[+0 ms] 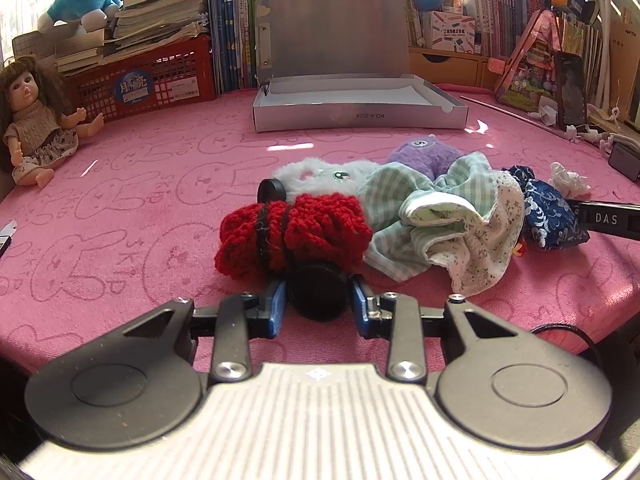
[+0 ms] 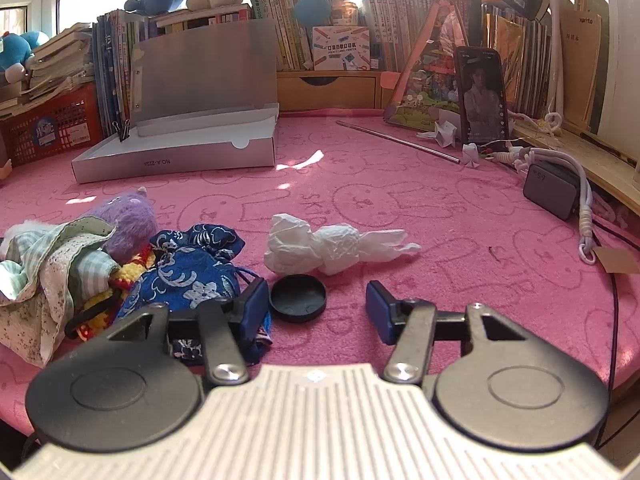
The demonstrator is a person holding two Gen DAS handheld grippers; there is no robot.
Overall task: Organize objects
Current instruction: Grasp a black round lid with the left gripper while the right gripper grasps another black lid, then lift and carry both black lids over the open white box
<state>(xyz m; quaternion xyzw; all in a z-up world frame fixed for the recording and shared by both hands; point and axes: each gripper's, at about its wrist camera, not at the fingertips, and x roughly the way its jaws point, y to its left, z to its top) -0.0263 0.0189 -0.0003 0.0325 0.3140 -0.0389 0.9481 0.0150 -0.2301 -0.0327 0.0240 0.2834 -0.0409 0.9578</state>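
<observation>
In the left wrist view my left gripper is shut on a black round piece joined to a red knitted bundle with a black band. Behind lie a pale fluffy toy, a purple plush, green striped cloths and a blue patterned pouch. In the right wrist view my right gripper is open, with a black round lid on the cloth between its fingers. The blue pouch lies by its left finger, and crumpled white tissue lies just ahead.
An open silver box stands at the back of the pink cloth. A doll and red basket are at the left. A phone, metal rod, charger and cables are at the right.
</observation>
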